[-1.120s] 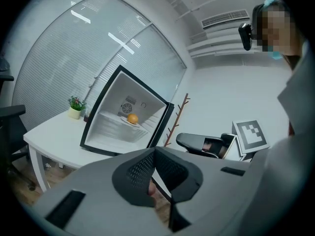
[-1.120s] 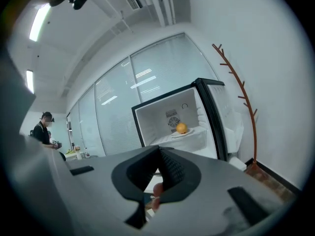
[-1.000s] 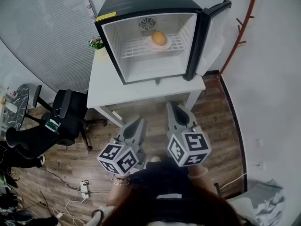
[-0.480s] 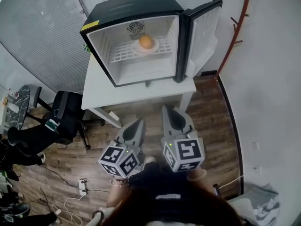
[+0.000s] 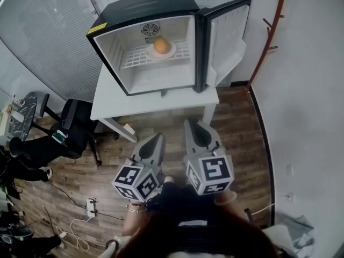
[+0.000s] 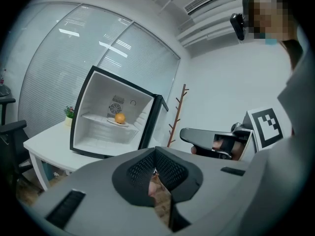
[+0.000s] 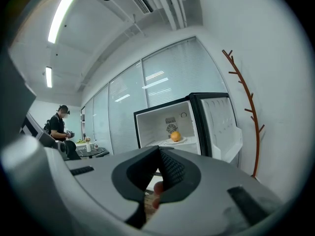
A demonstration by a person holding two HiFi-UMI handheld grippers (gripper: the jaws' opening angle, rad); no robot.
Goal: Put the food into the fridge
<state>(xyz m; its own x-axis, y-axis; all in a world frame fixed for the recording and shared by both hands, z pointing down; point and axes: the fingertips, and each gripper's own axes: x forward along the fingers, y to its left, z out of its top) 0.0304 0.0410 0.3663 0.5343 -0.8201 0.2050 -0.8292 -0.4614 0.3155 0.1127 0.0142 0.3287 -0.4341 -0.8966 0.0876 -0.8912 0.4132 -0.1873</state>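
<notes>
— How do the claws stand?
— The left claw (image 5: 155, 142) and the right claw (image 5: 194, 127) both have their jaws pressed together with nothing in them. They hang side by side, close to each other, tips pointing forward.
— What lies under them?
— A wooden floor (image 5: 244, 138) of brown planks.
— And ahead?
— Straight in front of both tips is a white tabletop (image 5: 156, 98), well apart from them. On it stands a small black fridge (image 5: 144, 11) with its door (image 5: 228, 34) swung wide to the right-claw side.
— Where is the food?
— An orange (image 5: 160, 45) sits on a plate (image 5: 162, 54) on the wire shelf (image 5: 134, 61) inside, near the back wall.
— The rest of the room?
— Out past the left claw stands a black office chair (image 5: 75, 133), with a power strip (image 5: 90, 204) on the floor. A glass wall (image 5: 43, 36) with blinds curves behind the fridge. A thin red-brown coat rack (image 5: 270, 28) stands against the white wall beyond the right claw.
</notes>
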